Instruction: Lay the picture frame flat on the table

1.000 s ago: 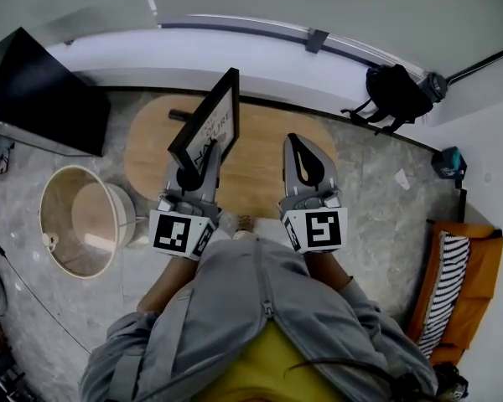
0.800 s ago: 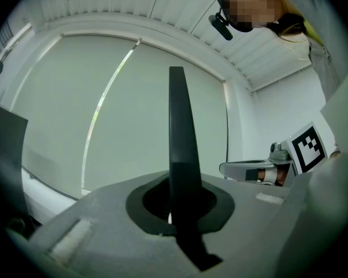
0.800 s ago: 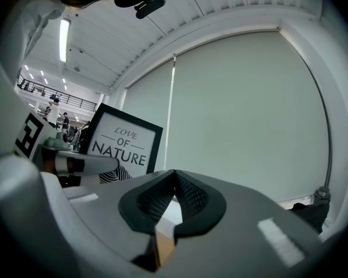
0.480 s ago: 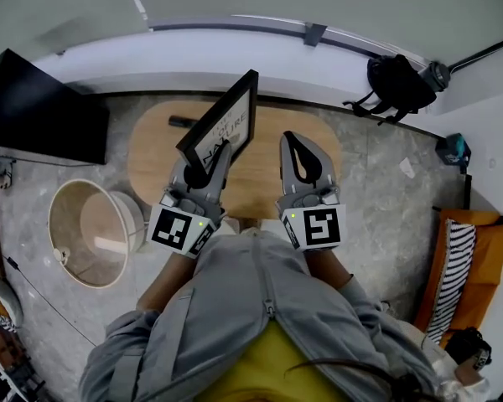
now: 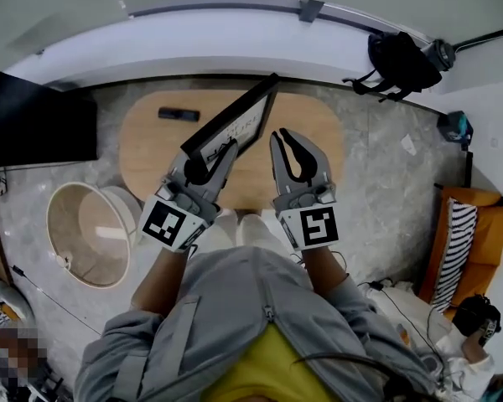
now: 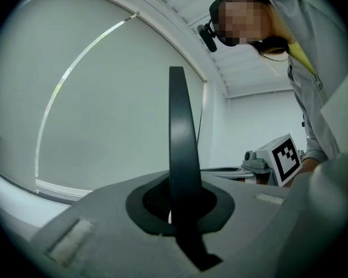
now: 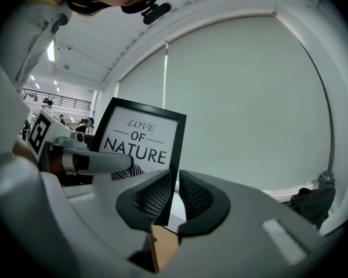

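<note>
A black picture frame (image 5: 237, 126) with a "LOVE OF NATURE" print (image 7: 140, 145) hangs tilted above the oval wooden table (image 5: 151, 153). My left gripper (image 5: 213, 161) is shut on its lower edge, and that black edge (image 6: 178, 132) runs up between the jaws in the left gripper view. My right gripper (image 5: 290, 137) is just right of the frame. Its jaws are opening. In the right gripper view the frame's right edge lines up with the narrow gap of the right gripper (image 7: 174, 198), and the pads do not press on it.
A black remote (image 5: 178, 114) lies on the table's far left part. Left of the table stand a round wooden basket (image 5: 84, 233) and a dark screen (image 5: 33, 128). A black bag (image 5: 398, 61) sits far right by the wall, an orange seat (image 5: 465, 249) at right.
The frame has swung to the right and leaned lower over the table. The right gripper has come closer to its right edge and its jaws have parted a little.
</note>
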